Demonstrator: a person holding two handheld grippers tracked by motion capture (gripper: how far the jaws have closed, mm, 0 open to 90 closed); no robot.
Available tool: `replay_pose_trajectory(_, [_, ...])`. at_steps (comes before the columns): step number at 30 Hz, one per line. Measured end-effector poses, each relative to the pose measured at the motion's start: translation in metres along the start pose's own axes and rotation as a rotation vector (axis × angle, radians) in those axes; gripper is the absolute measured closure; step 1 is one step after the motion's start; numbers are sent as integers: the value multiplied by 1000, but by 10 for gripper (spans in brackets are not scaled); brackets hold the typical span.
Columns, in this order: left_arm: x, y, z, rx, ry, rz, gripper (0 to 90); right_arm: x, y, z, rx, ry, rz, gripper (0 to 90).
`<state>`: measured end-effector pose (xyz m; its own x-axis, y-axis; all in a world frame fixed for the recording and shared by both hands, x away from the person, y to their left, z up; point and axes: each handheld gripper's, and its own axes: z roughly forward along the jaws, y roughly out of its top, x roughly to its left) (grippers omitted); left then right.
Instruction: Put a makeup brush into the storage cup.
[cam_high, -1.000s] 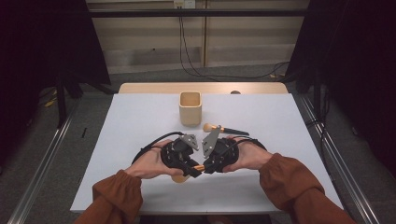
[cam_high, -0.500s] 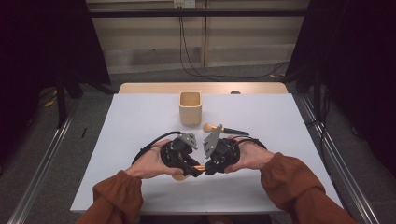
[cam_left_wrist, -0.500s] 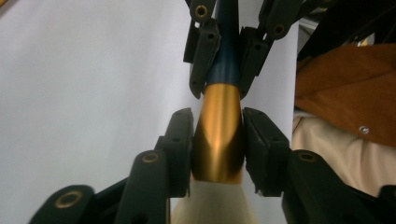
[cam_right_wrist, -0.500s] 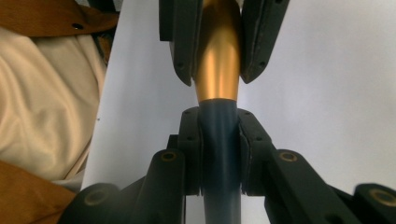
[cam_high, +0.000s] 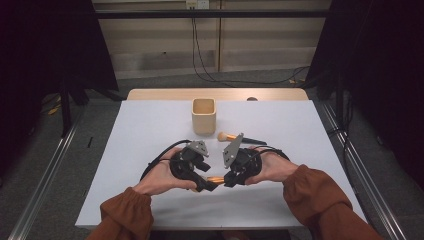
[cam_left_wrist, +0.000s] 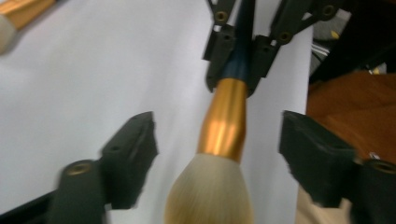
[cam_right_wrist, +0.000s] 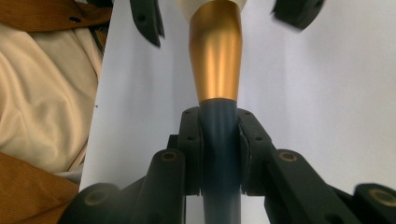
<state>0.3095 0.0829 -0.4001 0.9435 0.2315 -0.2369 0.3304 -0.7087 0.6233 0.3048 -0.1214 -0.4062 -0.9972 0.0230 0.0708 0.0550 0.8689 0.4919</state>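
The makeup brush lay level between our two hands, low over the near middle of the white worktop, its gold ferrule and pale bristle head pointing toward our left side and its dark blue handle running back to the right. Our right tongs were clamped tight on that dark handle just behind the ferrule, both pads pressed flat against it. Our left tongs had just been opening, and their jaws stood wide on either side of the bristle head and ferrule (the brush sat between them, touching neither pad). In the high view the left tongs and right tongs faced each other closely, a sliver of gold showing between them. Farther out on the worktop, well apart from our hands, a second brush with a dark handle lay on its side, just beside a light wooden cup that stood upright near the far middle. Our rust-brown sleeves came in from the near edge.
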Motion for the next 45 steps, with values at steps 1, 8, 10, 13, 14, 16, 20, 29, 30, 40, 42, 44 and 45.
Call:
replay_pose_trajectory(1, [2,-3,-1,-18,-5,-6,205,0,-2,-1,0,-5,5,751])
replay_pose_trajectory(8, [9,-15,-5,-67,66,-54,89,-4,-18,-6,-35,-7,58,750])
replay_pose_trajectory(10, [11,-18,-8,-76,82,-71,60,-5,-23,-7,-38,-16,71,750])
replay_pose_trajectory(13, [13,-23,-11,-84,105,-74,51,-6,-32,-6,-46,-26,99,750])
replay_pose_trajectory(14, [12,-24,-12,-94,115,-85,48,-6,-35,-7,-43,-29,110,750])
replay_pose_trajectory(16, [12,-25,-14,-97,136,-93,50,-7,-40,-8,-51,-36,136,750])
replay_pose_trajectory(20, [11,-30,-16,-120,159,-113,50,-7,-48,-10,-67,-57,174,750])
replay_pose_trajectory(29, [8,-40,-18,-157,168,-111,40,-6,-61,-19,-137,-110,245,750])
replay_pose_trajectory(30, [8,-42,-19,-168,166,-115,39,-6,-62,-19,-145,-117,254,750])
replay_pose_trajectory(40, [5,-55,-19,-175,193,-134,37,-4,-71,-14,-229,-188,342,750])
replay_pose_trajectory(42, [5,-56,-19,-183,196,-153,37,-4,-72,-13,-260,-195,359,750])
replay_pose_trajectory(44, [8,-57,-19,-181,205,-163,37,-3,-72,-11,-270,-205,380,750])
replay_pose_trajectory(45, [8,-58,-19,-182,210,-166,37,-2,-72,-10,-275,-210,389,749])
